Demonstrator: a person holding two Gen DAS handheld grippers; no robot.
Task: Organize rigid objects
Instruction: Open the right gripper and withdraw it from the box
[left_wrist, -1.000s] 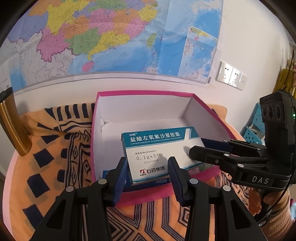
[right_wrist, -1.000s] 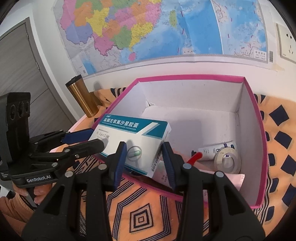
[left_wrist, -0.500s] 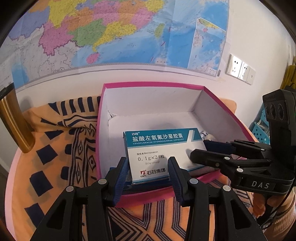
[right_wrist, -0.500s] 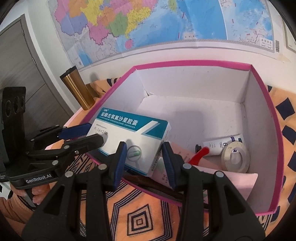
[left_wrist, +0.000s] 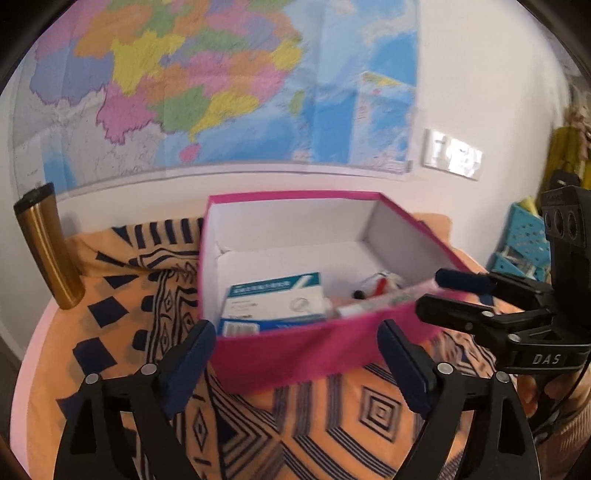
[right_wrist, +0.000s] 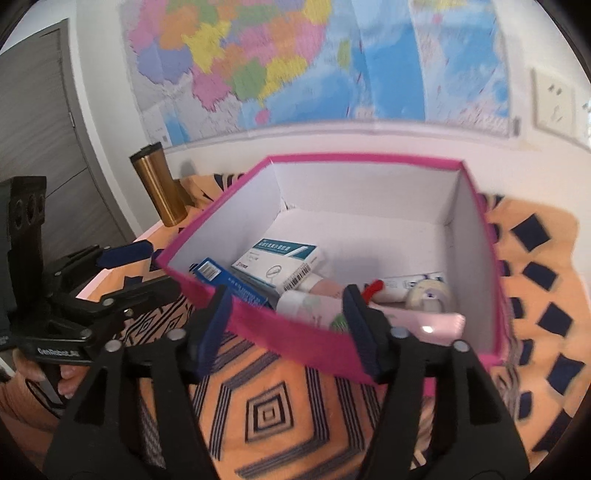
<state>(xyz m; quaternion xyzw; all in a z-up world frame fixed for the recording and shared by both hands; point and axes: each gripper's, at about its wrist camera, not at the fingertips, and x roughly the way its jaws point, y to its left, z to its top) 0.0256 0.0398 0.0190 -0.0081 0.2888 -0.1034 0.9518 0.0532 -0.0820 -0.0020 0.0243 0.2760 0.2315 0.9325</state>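
Released since a second ago, the medicine carton (left_wrist: 275, 301) now lies inside the pink box (left_wrist: 306, 354) atop other items. Left gripper (left_wrist: 295, 360) and right gripper (right_wrist: 286, 326) are opening, empty; a forward drift could nudge the box's near wall.

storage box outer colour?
Pink outside, white inside: the storage box shows best in the right wrist view.

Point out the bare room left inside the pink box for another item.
Free: the white floor of the pink box along its back wall and far corners, behind the medicine carton. Crowded: the near strip, where the carton, a tube and a tape roll lie packed together.
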